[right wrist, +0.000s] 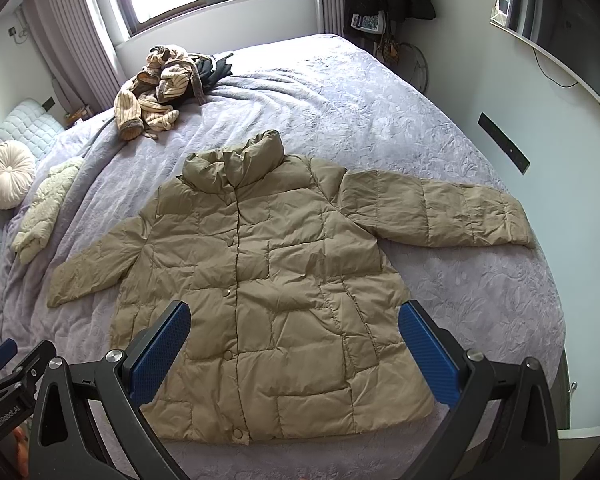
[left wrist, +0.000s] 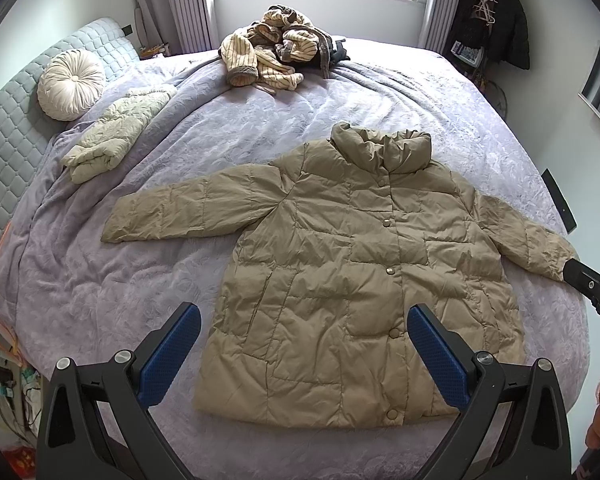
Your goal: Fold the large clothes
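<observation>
Quilted, faintly sheened, creased cloth on the khaki coat (right wrist: pixel 260 280); soft embossed fabric on the lilac bedspread (right wrist: pixel 380 112); matt textured blue pads (right wrist: pixel 160 356).

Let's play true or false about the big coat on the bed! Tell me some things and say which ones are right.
1. The tan puffer coat lies flat with both sleeves spread out. True.
2. The left gripper is squeezing the coat. False: it is open, holding nothing.
3. The right gripper is open. True.
4. The round cushion sits on top of the coat. False: it rests by the headboard, apart from the coat.
5. A striped pile of clothes lies near the window. True.
</observation>
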Demonstrator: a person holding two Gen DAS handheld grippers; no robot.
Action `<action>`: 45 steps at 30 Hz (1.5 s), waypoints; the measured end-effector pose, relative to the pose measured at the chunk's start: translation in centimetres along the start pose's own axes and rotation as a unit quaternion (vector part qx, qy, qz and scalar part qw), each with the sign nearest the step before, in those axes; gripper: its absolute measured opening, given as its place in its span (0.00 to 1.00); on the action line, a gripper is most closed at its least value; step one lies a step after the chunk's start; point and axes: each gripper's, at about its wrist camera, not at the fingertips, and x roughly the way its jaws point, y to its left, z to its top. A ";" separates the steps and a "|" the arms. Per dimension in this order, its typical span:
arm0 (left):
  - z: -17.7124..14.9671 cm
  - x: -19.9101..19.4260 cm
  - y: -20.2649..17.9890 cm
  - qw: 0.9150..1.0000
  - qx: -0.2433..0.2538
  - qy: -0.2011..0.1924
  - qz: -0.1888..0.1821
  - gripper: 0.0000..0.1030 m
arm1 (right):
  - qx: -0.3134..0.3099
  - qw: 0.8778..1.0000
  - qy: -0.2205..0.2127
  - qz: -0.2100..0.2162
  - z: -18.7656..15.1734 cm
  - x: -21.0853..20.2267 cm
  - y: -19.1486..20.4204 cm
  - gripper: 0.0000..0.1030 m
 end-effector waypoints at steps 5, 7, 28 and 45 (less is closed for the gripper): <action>-0.1 -0.1 0.1 1.000 0.000 0.000 0.000 1.00 | 0.001 1.000 0.000 0.000 0.0 0.0 0.0 1.00; -0.1 -0.1 0.1 1.000 0.000 0.000 0.000 1.00 | 0.001 1.000 0.001 0.000 0.0 0.0 0.0 1.00; 0.2 0.0 -0.1 1.000 0.000 0.003 -0.001 1.00 | 0.000 1.000 0.003 0.000 0.0 0.1 0.2 1.00; -0.3 2.6 3.3 0.999 -0.013 0.051 -0.012 1.00 | -0.007 0.999 0.040 0.003 -1.1 1.7 2.6 1.00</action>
